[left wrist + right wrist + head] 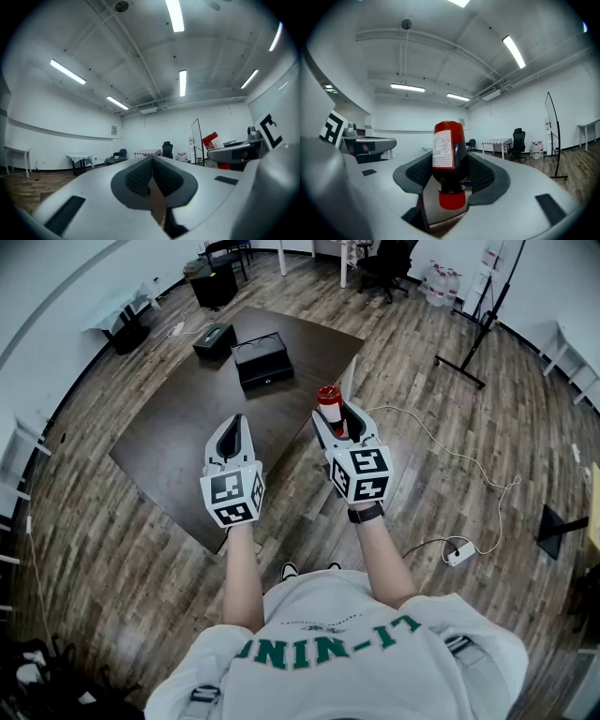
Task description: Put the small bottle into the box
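Bottle: the small bottle (449, 152), red-capped with a white label, is sitting between the pads of the right hand-held gripper (450, 176), with its cap turned back toward the gripper's body.
Right grip: the jaws are pressing on the bottle's dark body from both sides and are carrying it off the desk.
Left grip: the left hand-held gripper (151, 176) is holding its jaws together with nothing between them.
Bottle's place: in the head view it is showing just right of centre, beside the right edge of the desk (187, 427).
Box: the black box (262, 359) is lying on the desk at upper centre, well apart from the bottle; it is looking open on top, though its inside is too dark to read.
Progress: the pick-up is looking done; the carry to the box and the release into it are still waiting.
Surface: the dark brown desk is also carrying a second black case (214, 339) at upper left.
Room: a wood-plank floor (112, 549) is surrounding the desk, with a cable (450, 460) trailing at right, an office chair (389, 263) standing at the top, and strip lights (176, 14) glowing overhead.
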A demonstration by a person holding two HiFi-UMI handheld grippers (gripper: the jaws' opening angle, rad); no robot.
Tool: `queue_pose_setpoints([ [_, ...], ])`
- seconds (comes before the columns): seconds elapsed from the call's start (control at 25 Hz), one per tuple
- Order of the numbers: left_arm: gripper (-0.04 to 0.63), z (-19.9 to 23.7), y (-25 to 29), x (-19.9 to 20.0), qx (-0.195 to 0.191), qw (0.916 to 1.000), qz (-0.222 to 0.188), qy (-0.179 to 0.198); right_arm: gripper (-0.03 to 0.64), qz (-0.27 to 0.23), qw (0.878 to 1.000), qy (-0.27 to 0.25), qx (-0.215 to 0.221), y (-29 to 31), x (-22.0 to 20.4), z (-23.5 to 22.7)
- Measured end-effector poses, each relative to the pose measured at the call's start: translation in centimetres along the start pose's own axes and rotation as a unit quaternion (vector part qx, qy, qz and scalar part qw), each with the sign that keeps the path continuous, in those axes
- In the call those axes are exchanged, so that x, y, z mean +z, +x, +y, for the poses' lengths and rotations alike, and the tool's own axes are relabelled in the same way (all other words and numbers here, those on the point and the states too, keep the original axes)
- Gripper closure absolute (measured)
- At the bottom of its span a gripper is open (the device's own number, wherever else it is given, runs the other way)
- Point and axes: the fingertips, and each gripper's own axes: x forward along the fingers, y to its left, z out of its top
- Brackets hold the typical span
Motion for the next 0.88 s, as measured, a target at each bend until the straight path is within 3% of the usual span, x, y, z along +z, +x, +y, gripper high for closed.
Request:
queue_pose_setpoints([
  [0.4, 0.581, -4.2, 0.7, -1.5, 0.007, 0.9995, 0.025, 0.017, 0.382, -0.002, 0.998, 0.028, 0.059, -0.6, -1.6, -1.3],
  [0.56, 0.581, -3.5, 2.0, -2.8, 0.014, 0.9993, 0.032, 0.014, 0.38, 0.016, 0.996, 0.039, 0.077, 1.0, -3.5, -0.8],
  [0.88, 0.581, 0.0, 11.4, -4.1, -0.011, 0.9998, 0.017, 0.003, 0.38, 0.017, 0.998, 0.029, 0.059, 9.8, -3.9, -3.0],
])
